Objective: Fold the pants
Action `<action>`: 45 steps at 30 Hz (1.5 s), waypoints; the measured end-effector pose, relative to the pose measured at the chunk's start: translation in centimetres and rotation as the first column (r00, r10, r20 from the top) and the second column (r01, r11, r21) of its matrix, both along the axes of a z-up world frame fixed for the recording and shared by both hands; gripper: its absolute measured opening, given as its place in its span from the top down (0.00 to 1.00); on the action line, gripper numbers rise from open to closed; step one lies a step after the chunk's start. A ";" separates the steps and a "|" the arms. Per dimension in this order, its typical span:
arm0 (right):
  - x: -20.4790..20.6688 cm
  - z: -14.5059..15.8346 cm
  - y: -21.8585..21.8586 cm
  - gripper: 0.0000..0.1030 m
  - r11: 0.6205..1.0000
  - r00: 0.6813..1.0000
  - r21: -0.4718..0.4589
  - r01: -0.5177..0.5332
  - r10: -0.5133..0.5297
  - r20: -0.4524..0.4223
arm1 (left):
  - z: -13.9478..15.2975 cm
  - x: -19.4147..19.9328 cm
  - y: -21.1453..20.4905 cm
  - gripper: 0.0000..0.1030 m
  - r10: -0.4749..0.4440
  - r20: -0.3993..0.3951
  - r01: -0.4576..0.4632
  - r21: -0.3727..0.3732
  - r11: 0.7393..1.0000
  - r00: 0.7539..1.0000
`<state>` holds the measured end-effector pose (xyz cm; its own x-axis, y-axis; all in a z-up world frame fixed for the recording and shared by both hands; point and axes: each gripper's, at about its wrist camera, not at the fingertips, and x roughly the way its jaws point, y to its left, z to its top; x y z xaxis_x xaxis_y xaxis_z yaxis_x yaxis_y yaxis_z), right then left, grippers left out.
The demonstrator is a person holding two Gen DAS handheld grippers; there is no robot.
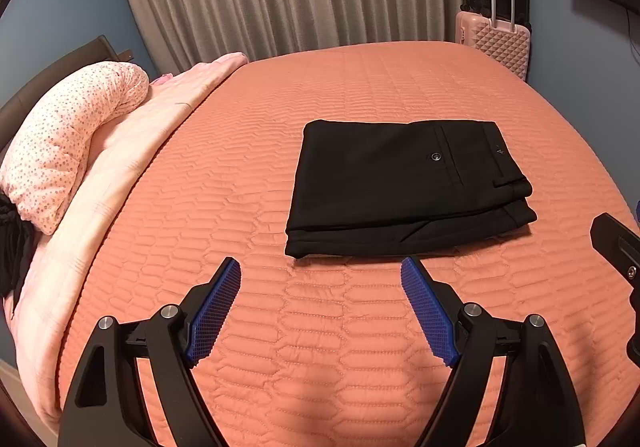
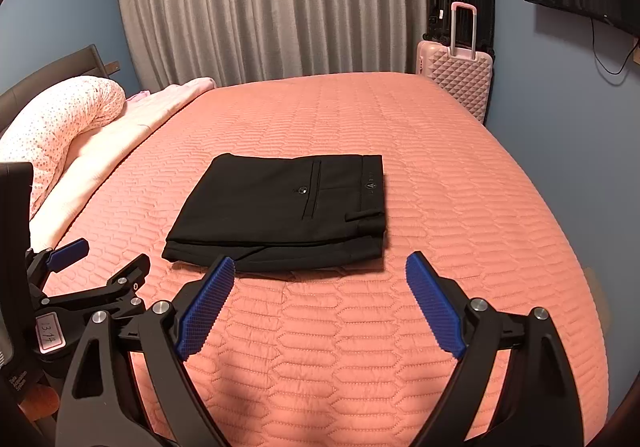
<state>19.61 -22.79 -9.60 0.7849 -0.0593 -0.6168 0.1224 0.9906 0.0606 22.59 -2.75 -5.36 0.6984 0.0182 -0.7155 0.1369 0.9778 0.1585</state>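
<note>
Left wrist view: your pants (image 1: 404, 183) lie folded, bedspread (image 1: 280, 327) bare around them.
Left gripper (image 1: 320, 279): jaws wide, empty.
Right gripper (image 2: 320, 279): likewise.

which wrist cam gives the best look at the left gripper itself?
Right wrist: it sees the left gripper from the side, open above the bedspread, clear of the folded pants. Left wrist shows only the gripper's own spread blue fingers from behind.
</note>
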 end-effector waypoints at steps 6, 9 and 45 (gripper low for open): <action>0.7 -0.3 -0.5 0.16 1.000 1.000 -0.016 0.003 -0.003 -0.007 | -0.3 0.5 0.0 0.19 -0.013 -0.008 0.013 -0.011 1.000 1.000; 2.3 -1.7 -2.1 0.11 1.000 0.999 0.016 -0.007 0.008 -0.039 | -1.6 2.9 1.6 0.15 -0.061 -0.118 0.039 -0.183 0.982 0.991; 7.3 -9.9 -5.2 0.78 0.895 0.965 0.444 0.031 0.089 -0.246 | -10.5 11.8 7.5 0.80 -0.125 -0.403 -0.079 -0.454 0.888 0.907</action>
<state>26.89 -28.00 -19.45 0.5957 0.2857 -0.7507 0.1646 0.8714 0.4622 34.44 4.78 -15.84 0.3353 -0.3884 -0.8583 0.1129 0.9211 -0.3727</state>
